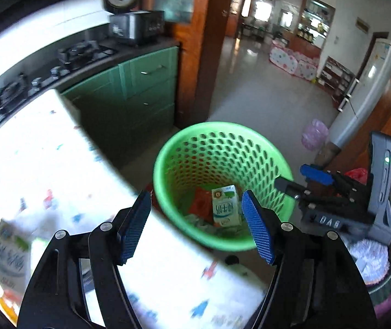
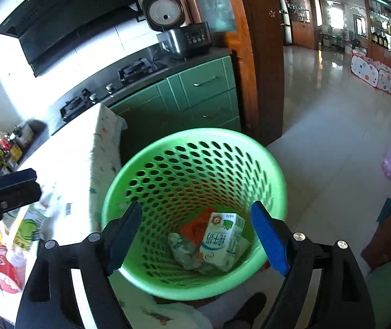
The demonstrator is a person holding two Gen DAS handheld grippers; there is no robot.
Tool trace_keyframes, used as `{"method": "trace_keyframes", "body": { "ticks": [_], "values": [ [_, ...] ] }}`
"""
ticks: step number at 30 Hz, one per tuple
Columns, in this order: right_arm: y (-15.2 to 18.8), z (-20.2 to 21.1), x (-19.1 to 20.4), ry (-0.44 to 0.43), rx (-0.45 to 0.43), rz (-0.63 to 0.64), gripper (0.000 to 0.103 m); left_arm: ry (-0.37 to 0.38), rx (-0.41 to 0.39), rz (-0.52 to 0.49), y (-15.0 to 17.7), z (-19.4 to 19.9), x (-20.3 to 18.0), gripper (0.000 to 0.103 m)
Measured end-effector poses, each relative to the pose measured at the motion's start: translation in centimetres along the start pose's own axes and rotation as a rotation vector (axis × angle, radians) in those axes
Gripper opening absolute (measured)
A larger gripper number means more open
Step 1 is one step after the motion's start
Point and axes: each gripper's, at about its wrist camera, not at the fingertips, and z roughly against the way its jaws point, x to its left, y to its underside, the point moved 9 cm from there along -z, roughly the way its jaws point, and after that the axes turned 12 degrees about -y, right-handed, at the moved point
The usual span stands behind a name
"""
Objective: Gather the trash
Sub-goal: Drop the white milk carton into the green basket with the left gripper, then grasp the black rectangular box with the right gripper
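- Three pieces of trash are already lying in the green perforated plastic waste basket: a white-and-green milk carton, an orange-red wrapper and a crumpled clear plastic wad.
- The right gripper is hanging over the basket mouth, jaws spread wide, carrying nothing.
- The left gripper is hovering over the edge of the white patterned-cloth worktop, also spread and empty.
- More is waiting on that worktop: a second white-and-green milk carton, blurred at the left, and a red-and-white packet beside it, near the left gripper's reach.
- I'm judging the job as roughly halfway done, with a grasp on that carton looking like the next call.
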Motion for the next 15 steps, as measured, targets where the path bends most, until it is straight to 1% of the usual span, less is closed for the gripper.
{"method": "trace_keyframes", "body": {
  "ticks": [4, 6, 10, 15],
  "values": [
    [0.4, 0.8, 2.9, -0.042, -0.004, 0.031, 0.084, -0.074, -0.015, 0.040, 2.1, 3.2, 4.4, 0.068],
    [0.5, 1.1, 4.7, -0.068, -0.009, 0.052, 0.086, -0.095, -0.018, 0.078, 3.6, 4.8, 6.9, 0.068],
    [0.8, 1.4, 8.3, -0.106, -0.006, 0.099, 0.092, -0.163, -0.037, 0.152, 5.7, 7.7, 12.0, 0.070],
    [1.3, 1.3, 12.4, -0.157, 0.007, 0.140, 0.093, -0.241, -0.031, 0.246, 9.6, 10.2, 17.4, 0.074]
  ]
}}
